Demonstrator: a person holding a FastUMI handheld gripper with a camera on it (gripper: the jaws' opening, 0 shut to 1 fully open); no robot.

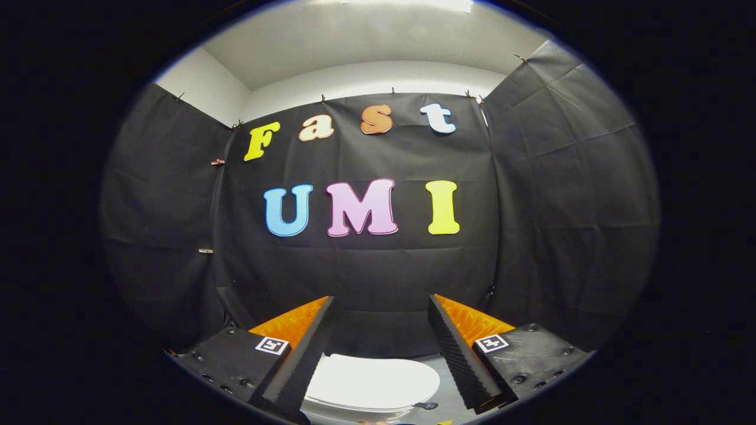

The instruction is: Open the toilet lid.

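Hovering above the toilet lid [372, 382], the gripper [381, 348] has its two fingers spread wide, nothing between them but air, touching nothing. The lid lies flat and closed, seen below and between the fingers, a white oval sitting on a grey surface [452, 401] against the foot of the black cloth wall [366, 271]. Judging by looks: a rigid plastic lid, light to moderate weight, smooth and glossy so likely slippery under the pads; it should swing stiffly on a rear hinge rather than flex. Best hold is probably the front lip, one finger hooked under the rim and the other on top, or simply a finger pushed up under the edge; a pinch on the flat top would slide. Which end is front and which is hinge I cannot tell, the hinge is not visible. The lid's left part is covered by the left finger, its near edge is cut off. Bowl and seat below are hidden. A small dark mark [426, 405] beside the lid is too small to identify.
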